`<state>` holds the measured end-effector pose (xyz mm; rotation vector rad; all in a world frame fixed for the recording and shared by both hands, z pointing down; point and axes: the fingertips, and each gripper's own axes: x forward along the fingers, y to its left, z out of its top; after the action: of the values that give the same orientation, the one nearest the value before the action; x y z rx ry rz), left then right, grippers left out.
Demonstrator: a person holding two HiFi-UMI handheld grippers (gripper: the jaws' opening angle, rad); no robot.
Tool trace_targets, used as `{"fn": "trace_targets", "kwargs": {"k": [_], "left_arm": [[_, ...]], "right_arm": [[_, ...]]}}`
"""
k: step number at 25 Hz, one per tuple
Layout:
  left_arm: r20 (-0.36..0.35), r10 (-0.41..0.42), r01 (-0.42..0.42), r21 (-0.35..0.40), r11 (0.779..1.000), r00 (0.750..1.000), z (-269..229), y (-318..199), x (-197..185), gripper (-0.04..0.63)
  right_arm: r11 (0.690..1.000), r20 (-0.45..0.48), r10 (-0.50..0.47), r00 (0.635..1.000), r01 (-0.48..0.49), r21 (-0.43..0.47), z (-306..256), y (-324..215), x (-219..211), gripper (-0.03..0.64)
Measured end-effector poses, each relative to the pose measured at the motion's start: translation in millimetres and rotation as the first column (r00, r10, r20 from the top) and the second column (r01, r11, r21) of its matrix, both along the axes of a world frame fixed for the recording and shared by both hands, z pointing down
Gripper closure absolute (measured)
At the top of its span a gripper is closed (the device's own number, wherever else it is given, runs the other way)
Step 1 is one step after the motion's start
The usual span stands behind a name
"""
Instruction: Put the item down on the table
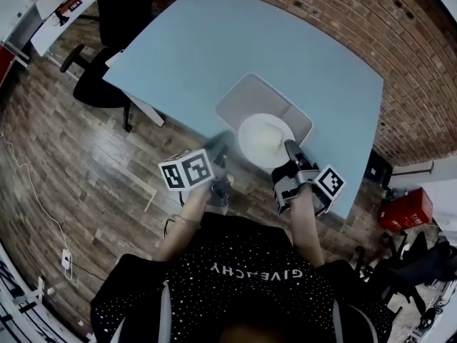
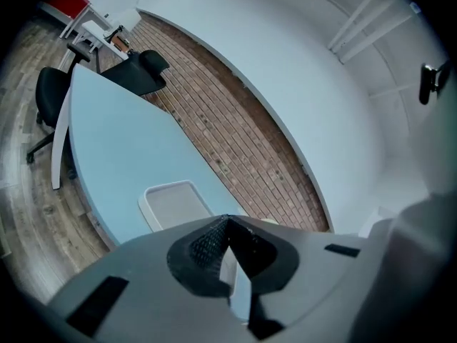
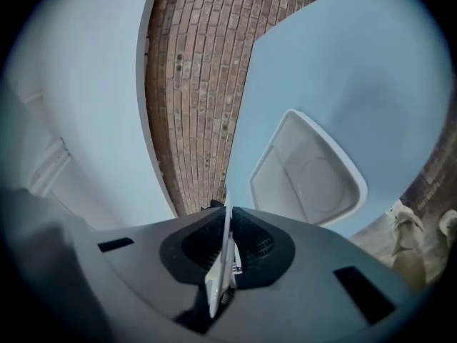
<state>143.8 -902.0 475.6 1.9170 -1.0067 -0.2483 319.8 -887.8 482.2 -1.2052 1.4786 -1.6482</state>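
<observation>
I hold a round white plate [image 1: 265, 140] between both grippers, above the near edge of the light blue table [image 1: 214, 48]. My left gripper [image 1: 223, 150] is shut on the plate's left rim, which shows as a white sliver [image 2: 233, 277] between its jaws. On the opposite rim my right gripper [image 1: 291, 150] is shut too, and the plate appears there edge-on as a thin white strip [image 3: 226, 252]. Just beyond the plate a shallow white tray [image 1: 246, 95] lies flat on the table, also seen from the left gripper [image 2: 175, 202] and the right gripper [image 3: 307, 177].
A black office chair [image 1: 100, 56] stands at the table's left end. A brick wall [image 1: 407, 56] runs along the table's far side. On the wooden floor at the right sits a red box [image 1: 408, 209]. A white desk [image 1: 53, 9] is at the top left.
</observation>
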Motion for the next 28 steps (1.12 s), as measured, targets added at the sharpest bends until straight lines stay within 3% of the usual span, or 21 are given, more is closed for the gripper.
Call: {"fn": "trace_targets", "kwargs": {"k": [3, 9, 18, 24, 28], "left_arm": [[0.011, 0.008, -0.008, 0.004, 1.0, 1.0, 8, -38, -3, 0.586], [0.013, 0.035, -0.035, -0.016, 0.999, 0.999, 25, -98, -8, 0.586], [0.031, 0.071, -0.069, -0.046, 0.997, 0.997, 54, -144, -1, 0.586], [0.003, 0.079, -0.079, -0.08, 0.994, 0.997, 60, -142, 8, 0.586], [0.014, 0.088, -0.086, -0.076, 0.993, 0.996, 58, -140, 11, 0.586]], "right_arm": [[1.0, -0.002, 0.018, 1.0, -0.018, -0.002, 8, -37, 1, 0.591], [0.998, -0.092, 0.048, 0.995, -0.051, -0.026, 37, -105, 1, 0.589], [0.997, -0.225, 0.027, 0.974, -0.043, -0.071, 88, -165, -4, 0.589], [0.996, -0.369, -0.042, 0.929, 0.009, -0.089, 102, -185, -10, 0.589], [0.979, -0.504, -0.157, 0.849, 0.067, -0.193, 115, -187, -15, 0.579]]}}
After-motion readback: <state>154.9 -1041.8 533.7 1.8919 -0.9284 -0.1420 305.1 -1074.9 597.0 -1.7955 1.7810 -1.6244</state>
